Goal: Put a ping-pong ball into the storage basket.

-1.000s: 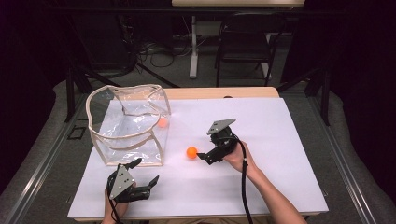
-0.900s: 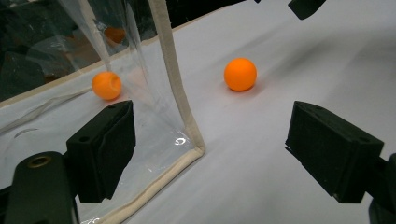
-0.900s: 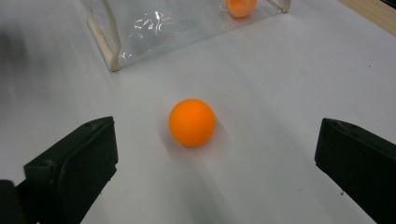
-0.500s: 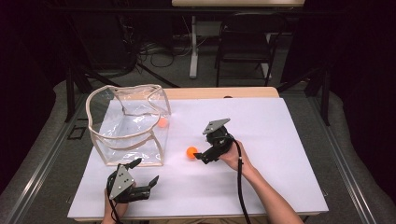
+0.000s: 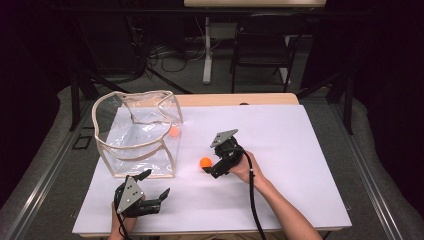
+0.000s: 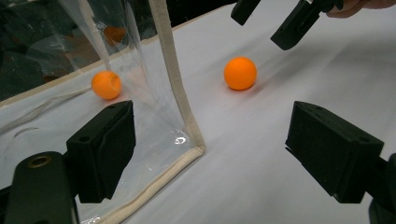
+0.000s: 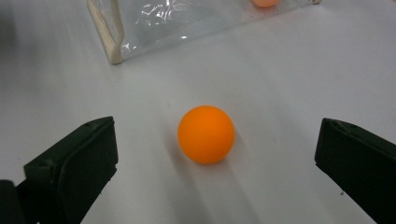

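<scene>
An orange ball point(image 7: 206, 134), smooth, matte and evenly round, is seen lying on the white sheet that covers the table point(image 5: 300, 150), just to the right of a clear plastic bag point(image 5: 137, 135). A soft shadow is cast beneath it, and no markings can be made out on its surface. The right hand-held gripper point(image 5: 212, 167) is held low over the table with its jaws spread wide; in the right gripper view the ball is framed between the two black jaws, clear of both, so nothing is gripped. The bag is made of transparent film edged with beige binding, stands with its mouth open upward, and its walls are crumpled and glossy. A second orange ball point(image 5: 173, 131) is contained in it, resting on the bag's floor near the far right corner; through the film in the left gripper view it is seen at point(image 6: 106, 84). The left hand-held gripper point(image 5: 155, 187) is held near the table's front edge, just before the bag's near corner, with its jaws wide apart and nothing between them.
</scene>
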